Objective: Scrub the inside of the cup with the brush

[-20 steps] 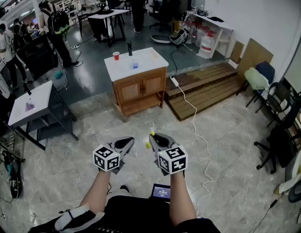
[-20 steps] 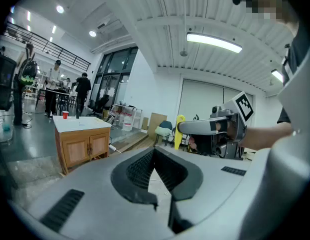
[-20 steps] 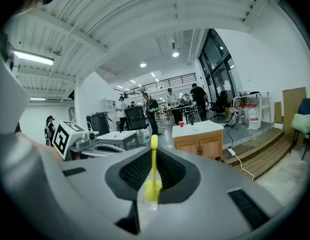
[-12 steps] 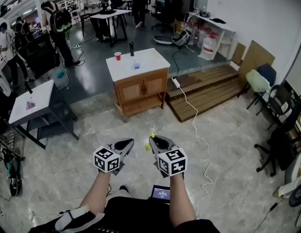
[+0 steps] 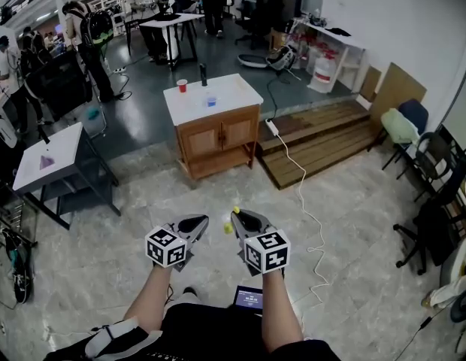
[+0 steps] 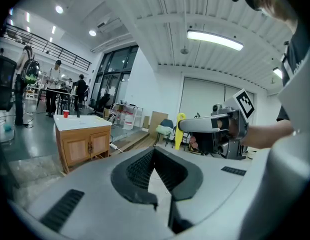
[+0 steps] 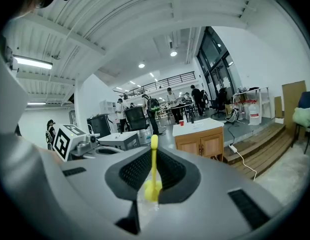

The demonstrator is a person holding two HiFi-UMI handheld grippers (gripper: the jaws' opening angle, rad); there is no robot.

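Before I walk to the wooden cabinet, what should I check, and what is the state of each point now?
Yellow brush gripped: ok, clamped in the right gripper.
Left gripper free: ok, shut, nothing between its jaws.
Red cup within reach: not ok, it stands on the far cabinet.
Which cup to scrub: cannot tell, a clear container stands there too.
Walking path: ok, white cable lies off to the right.

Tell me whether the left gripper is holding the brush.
No, the left gripper is shut and empty; the yellow brush sits clamped in the right gripper.
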